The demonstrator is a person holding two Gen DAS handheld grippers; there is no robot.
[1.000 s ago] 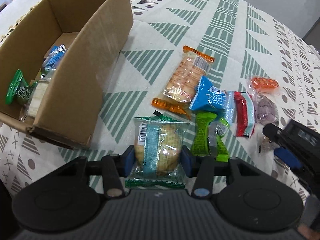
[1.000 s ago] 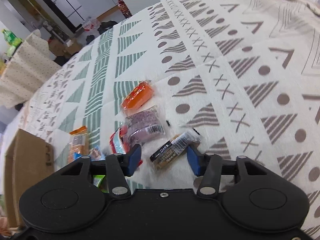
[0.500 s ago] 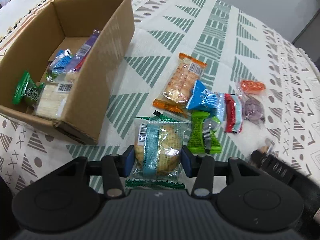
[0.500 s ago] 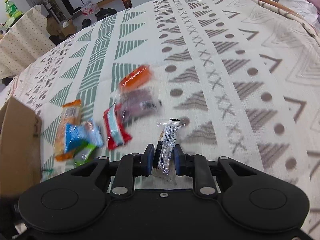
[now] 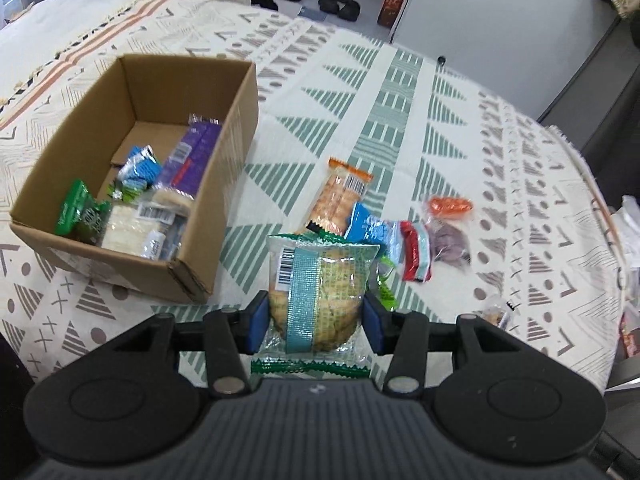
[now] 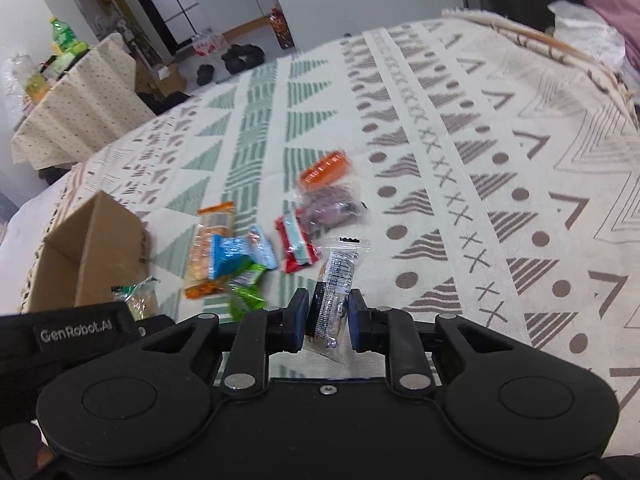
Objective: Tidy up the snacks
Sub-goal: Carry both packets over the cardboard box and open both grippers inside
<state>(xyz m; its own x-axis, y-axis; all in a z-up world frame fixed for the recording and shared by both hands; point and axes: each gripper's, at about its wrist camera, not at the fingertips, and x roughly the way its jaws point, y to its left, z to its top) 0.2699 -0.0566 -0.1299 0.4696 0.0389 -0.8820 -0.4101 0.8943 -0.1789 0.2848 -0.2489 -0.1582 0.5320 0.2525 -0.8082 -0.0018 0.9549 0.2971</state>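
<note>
My left gripper (image 5: 316, 322) is shut on a clear cracker packet with green edges (image 5: 318, 292), held above the patterned cloth to the right of the open cardboard box (image 5: 208, 184), which holds several snacks. My right gripper (image 6: 328, 320) is shut on a slim clear snack bar packet (image 6: 334, 280), lifted off the cloth. Loose snacks lie in a cluster: an orange cracker pack (image 5: 340, 198), a blue packet (image 5: 370, 230), a red packet (image 5: 416, 254), a purple packet (image 5: 448, 240), a small orange packet (image 5: 450, 205) and a green packet (image 6: 246, 288).
The box also shows in the right wrist view (image 6: 86, 252), with the left gripper's body (image 6: 76, 334) beside it. The cloth-covered table's edge (image 5: 600, 216) curves at the right. A small table with bottles (image 6: 76, 100) and shoes (image 6: 240, 58) lie beyond.
My right gripper closed on the slim bar packet and lifted it. My left gripper rose with the cracker packet, so the box and the room beyond now show more fully.
</note>
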